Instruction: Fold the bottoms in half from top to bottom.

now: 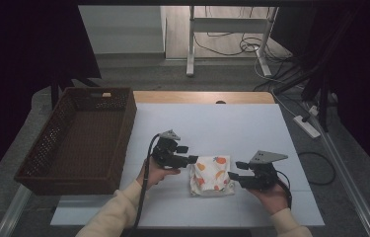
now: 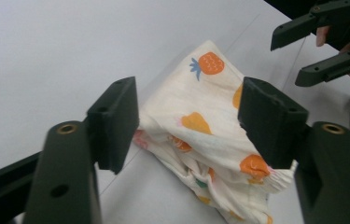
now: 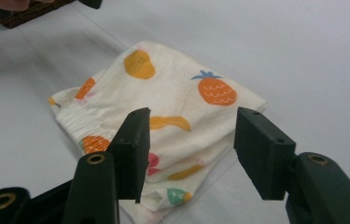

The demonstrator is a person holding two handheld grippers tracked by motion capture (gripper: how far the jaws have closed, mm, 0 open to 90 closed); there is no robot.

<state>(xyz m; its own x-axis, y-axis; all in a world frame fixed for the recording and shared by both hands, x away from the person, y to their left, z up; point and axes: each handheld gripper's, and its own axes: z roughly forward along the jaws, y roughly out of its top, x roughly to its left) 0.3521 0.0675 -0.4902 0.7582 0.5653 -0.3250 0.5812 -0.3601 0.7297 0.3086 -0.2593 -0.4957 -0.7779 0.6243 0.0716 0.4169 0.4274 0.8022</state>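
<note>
We count one white table [image 1: 251,118], one brown woven basket [image 1: 81,140] well off to the left of the left gripper [image 1: 194,159], and one folded fruit-print cloth [image 1: 212,175] lying flat between the two grippers. Nothing stands between jaws and cloth. The left gripper's jaws stand apart, as do the right gripper's [image 1: 232,176]. The cloth's near folds are blurred in the left gripper view.

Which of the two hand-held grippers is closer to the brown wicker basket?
The left hand-held gripper, on the folded fruit-print cloth's basket side. The right hand-held gripper sits on the cloth's far side, away from the brown wicker basket.
</note>
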